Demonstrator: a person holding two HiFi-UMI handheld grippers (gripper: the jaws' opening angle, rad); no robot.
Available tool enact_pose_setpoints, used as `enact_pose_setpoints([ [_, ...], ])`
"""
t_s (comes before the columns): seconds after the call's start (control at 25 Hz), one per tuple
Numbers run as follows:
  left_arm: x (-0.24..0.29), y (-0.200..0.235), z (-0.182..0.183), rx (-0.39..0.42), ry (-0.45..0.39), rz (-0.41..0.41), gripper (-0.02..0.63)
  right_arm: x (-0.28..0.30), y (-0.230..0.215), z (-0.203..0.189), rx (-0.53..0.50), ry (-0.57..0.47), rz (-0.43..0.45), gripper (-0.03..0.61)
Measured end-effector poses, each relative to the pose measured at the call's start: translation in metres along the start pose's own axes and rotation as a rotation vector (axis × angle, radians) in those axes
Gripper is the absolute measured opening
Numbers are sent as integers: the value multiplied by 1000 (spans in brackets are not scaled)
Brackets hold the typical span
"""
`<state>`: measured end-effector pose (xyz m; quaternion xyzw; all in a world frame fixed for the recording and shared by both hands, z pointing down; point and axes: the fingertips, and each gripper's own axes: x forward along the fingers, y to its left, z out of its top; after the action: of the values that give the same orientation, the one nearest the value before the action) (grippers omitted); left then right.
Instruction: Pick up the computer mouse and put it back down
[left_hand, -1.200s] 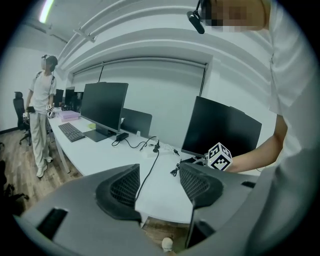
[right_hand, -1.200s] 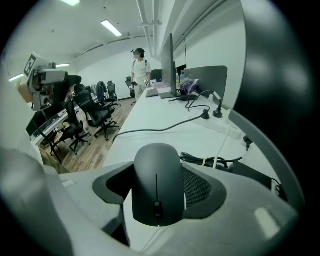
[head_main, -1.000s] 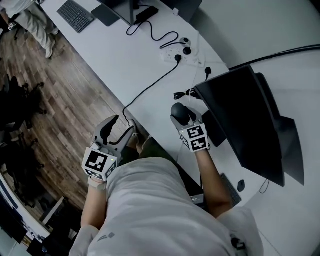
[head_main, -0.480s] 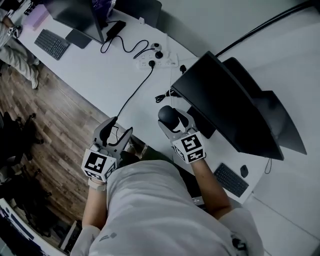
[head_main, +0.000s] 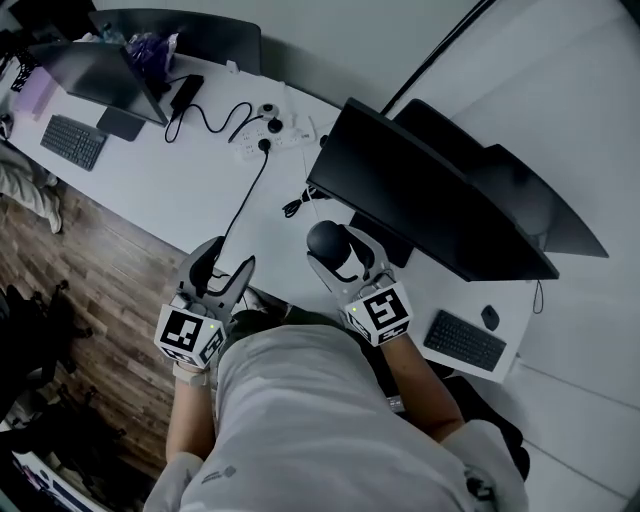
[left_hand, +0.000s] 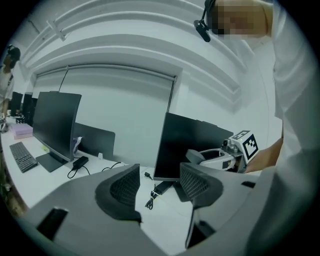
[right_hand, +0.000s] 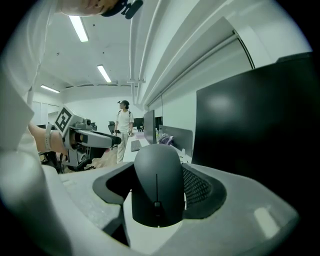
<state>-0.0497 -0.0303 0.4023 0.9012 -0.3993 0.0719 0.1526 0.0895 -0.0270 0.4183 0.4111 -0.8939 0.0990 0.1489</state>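
The black computer mouse (head_main: 326, 240) sits between the jaws of my right gripper (head_main: 338, 250), which is shut on it just in front of the black monitor (head_main: 430, 200), over the white desk (head_main: 160, 190). In the right gripper view the mouse (right_hand: 156, 175) fills the gap between both pads of that gripper (right_hand: 159, 192); I cannot tell whether it touches the desk. My left gripper (head_main: 222, 262) hangs at the desk's front edge, open and empty. The left gripper view shows its jaws (left_hand: 160, 182) apart, with the desk and a loose cable beyond them.
A power strip (head_main: 262, 130) with a black cable lies behind the left gripper. A keyboard (head_main: 467, 342) and a second mouse (head_main: 489, 317) lie at the right. A second monitor (head_main: 90, 70) and keyboard (head_main: 72, 142) stand far left. A person (right_hand: 122, 125) stands beyond.
The head view has swung, so the desk and monitor sit lower and further left in the frame. My right gripper stays shut on the mouse by the monitor. The left gripper has barely moved.
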Motion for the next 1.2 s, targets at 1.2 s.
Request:
enact_pose_setpoints([
  [1.2,27,-26,40,65,-46,-167,241,-71,-18,43,-19,-234,-203,287],
])
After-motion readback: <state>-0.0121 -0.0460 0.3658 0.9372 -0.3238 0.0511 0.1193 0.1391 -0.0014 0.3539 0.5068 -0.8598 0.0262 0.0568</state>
